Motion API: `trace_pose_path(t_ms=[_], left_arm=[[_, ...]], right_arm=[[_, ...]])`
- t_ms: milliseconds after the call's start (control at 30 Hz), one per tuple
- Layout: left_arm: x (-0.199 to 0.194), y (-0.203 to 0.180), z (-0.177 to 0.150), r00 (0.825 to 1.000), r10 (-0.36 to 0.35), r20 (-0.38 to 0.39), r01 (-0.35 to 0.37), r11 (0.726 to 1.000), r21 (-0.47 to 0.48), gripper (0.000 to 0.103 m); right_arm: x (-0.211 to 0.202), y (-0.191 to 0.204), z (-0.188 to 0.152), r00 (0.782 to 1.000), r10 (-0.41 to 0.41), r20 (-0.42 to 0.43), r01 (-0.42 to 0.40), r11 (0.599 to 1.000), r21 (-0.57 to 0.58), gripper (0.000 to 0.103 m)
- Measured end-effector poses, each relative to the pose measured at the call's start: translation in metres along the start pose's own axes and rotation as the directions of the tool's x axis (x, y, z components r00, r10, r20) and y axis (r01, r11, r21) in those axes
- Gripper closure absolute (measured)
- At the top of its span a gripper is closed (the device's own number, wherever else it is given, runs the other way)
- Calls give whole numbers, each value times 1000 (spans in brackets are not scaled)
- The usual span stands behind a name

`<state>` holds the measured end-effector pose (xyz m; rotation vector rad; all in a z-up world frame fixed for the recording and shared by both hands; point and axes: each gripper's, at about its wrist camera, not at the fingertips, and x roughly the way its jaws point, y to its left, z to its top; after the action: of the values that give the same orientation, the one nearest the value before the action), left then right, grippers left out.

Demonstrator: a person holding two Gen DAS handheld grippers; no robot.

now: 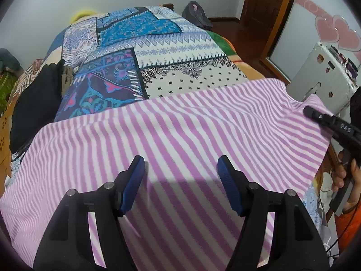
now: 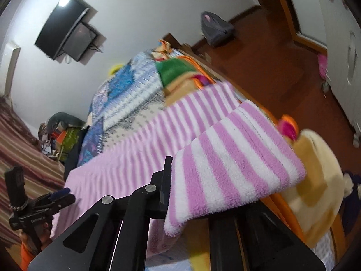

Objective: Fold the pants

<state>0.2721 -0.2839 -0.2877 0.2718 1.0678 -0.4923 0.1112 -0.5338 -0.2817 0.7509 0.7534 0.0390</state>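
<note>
Pink-and-white striped fleece pants (image 1: 180, 124) lie spread across the near end of the bed. My left gripper (image 1: 180, 164) hovers over their middle, open, with blue pads (image 1: 135, 180) apart and only flat fabric below. In the left wrist view, my right gripper (image 1: 315, 113) reaches in at the pants' right edge. In the right wrist view it (image 2: 173, 164) is shut on one end of the pants (image 2: 225, 158), which is lifted off the bed and drapes over its right finger, hiding it. My left gripper (image 2: 58, 195) shows at the lower left there.
A blue patterned bedspread (image 1: 140, 52) covers the far bed. Dark clothes (image 1: 38, 103) lie at its left edge. A white cabinet (image 1: 320, 76) stands right of the bed. A grey backpack (image 2: 214, 29) sits on the wooden floor (image 2: 270, 56). A yellow plush toy (image 2: 315, 176) is beside the bed corner.
</note>
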Motion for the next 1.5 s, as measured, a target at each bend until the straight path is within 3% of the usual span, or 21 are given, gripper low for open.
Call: trace_pose_path(t_ms=[267,533,800,1000,1133,1267,1400,1500], left_arm=[[-35,27,-2,996,-8,85,13,998,-54,36],[-84,91,-19,983,29,183,-1,989,-146,36],[-119,165,-56,968,71,239,-6,965,-263,36],[-140,222,-100,961,136,241,-40,930,-364,36],[-147,257,-128,959,181,217,-71,897,-436,36],[-148,281,-151,961,201,188,-83,863,-498,36],[-140,290,-166,966,198,165,-83,845,-528,36],[-133,288,-167,970,189,156,-81,847,-526,36]], right_arm=[[-20,71,28,995,79,69,-70,990,-121,95],[-16,162,33,984,165,68,-142,954,-263,95],[13,257,20,972,234,19,-208,895,-394,95],[59,323,-14,957,273,-102,-288,834,-471,95],[103,358,-62,936,239,-257,-345,768,-539,95],[142,372,-128,904,121,-410,-377,678,-631,95],[166,367,-180,868,-15,-495,-387,604,-697,91],[160,362,-195,866,-53,-498,-385,565,-730,80]])
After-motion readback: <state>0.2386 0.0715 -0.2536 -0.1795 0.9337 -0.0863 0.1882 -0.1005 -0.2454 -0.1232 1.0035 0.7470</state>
